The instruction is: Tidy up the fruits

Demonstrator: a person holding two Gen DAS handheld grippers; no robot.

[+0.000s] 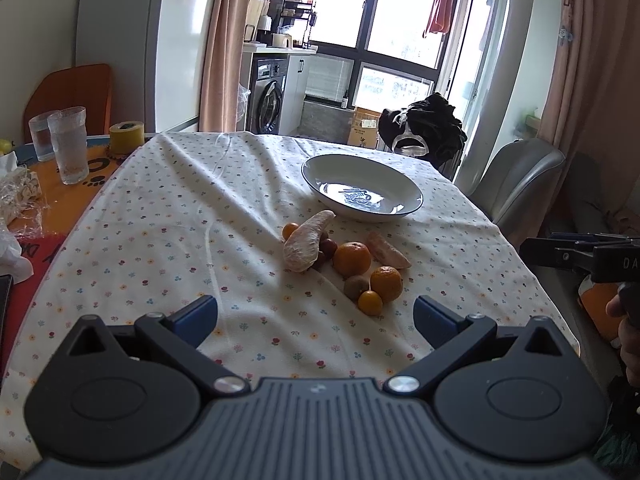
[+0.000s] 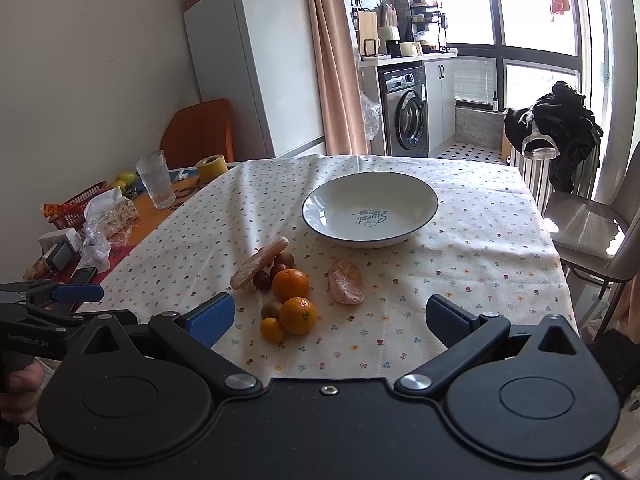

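Observation:
A pile of fruit lies on the flowered tablecloth: two oranges [image 1: 352, 258] [image 2: 290, 284], a small kumquat [image 1: 370, 303] [image 2: 272, 330], a kiwi [image 1: 357, 286] [image 2: 271, 309], dark red fruits [image 2: 262, 280] and two peeled pomelo segments [image 1: 306, 246] [image 2: 345, 286]. Behind the pile stands an empty white bowl [image 1: 362, 188] [image 2: 370, 208] with a dark rim. My left gripper [image 1: 316, 316] is open, short of the fruit. My right gripper [image 2: 330, 322] is open too, just before the pile. Each gripper shows at the edge of the other's view.
Two glasses [image 1: 68, 144], a yellow tape roll [image 1: 127, 137] and snack wrappers [image 2: 108, 216] crowd the table's left end. A grey chair [image 2: 592, 232] stands at the right edge. A phone [image 2: 82, 276] lies near the left gripper.

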